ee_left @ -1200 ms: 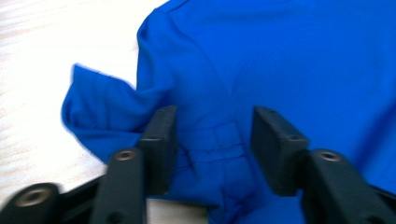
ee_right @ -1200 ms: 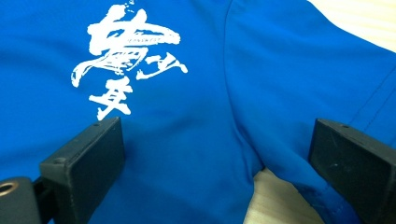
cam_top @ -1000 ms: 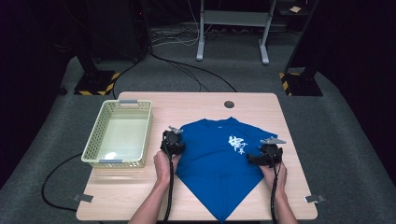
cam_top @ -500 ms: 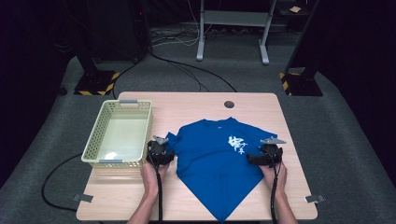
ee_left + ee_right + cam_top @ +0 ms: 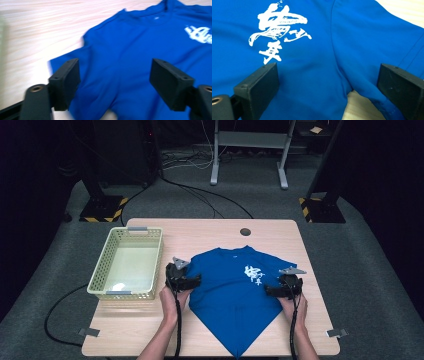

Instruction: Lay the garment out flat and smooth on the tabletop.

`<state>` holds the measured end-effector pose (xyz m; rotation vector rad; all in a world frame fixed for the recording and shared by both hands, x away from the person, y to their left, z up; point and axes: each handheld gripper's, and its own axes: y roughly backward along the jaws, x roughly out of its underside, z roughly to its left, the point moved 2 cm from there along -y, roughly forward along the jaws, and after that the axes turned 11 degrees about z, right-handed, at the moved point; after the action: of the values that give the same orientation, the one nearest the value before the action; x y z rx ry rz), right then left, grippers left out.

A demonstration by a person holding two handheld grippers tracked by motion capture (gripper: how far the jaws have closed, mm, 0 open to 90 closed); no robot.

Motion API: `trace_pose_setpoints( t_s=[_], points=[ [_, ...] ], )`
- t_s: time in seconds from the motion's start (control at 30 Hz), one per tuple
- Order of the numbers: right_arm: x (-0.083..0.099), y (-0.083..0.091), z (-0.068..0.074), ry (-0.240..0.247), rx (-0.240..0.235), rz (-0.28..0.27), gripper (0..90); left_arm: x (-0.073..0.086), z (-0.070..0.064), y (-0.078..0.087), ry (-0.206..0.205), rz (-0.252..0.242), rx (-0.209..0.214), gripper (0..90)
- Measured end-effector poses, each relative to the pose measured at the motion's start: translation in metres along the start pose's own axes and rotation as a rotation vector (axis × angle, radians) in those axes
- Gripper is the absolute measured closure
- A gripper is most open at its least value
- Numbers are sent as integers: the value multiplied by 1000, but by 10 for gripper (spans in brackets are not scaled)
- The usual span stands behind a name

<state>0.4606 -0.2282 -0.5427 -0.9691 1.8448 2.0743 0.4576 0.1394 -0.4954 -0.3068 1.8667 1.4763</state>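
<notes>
Since a second ago the left gripper (image 5: 184, 281) has drawn out to the shirt's left edge and edged back in; the right gripper (image 5: 280, 291) has hardly moved. Both have their jaws spread wide and hold nothing: the left poised over the left sleeve (image 5: 75, 72), the right straddling the right sleeve (image 5: 372, 75) by the armpit. The shirt (image 5: 235, 295) lies flat and skewed on the table (image 5: 210, 232), its hem corner pointing toward the person, beside the basket (image 5: 127, 292). Probably soft, light and limp, it will sag; best pinched at the sleeve or side seams.
</notes>
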Motion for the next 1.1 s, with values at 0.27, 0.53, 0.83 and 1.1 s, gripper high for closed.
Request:
trace_pose_setpoints(
  t_s=[0.27,0.53,0.83,1.1],
  points=[
    [0,0,0,-1,-1,-2,37,-15,4,-43,15,105,-16,170],
    [0,0,-1,-1,0,-1,38,-10,34,-57,116,132,-41,149],
    [0,1,-1,-1,-6,0,27,-14,38,-29,104,61,-42,143],
    [-8,12,-7,-32,-39,-38,0,-14,13,-26,22,64,7,139]
  ],
)
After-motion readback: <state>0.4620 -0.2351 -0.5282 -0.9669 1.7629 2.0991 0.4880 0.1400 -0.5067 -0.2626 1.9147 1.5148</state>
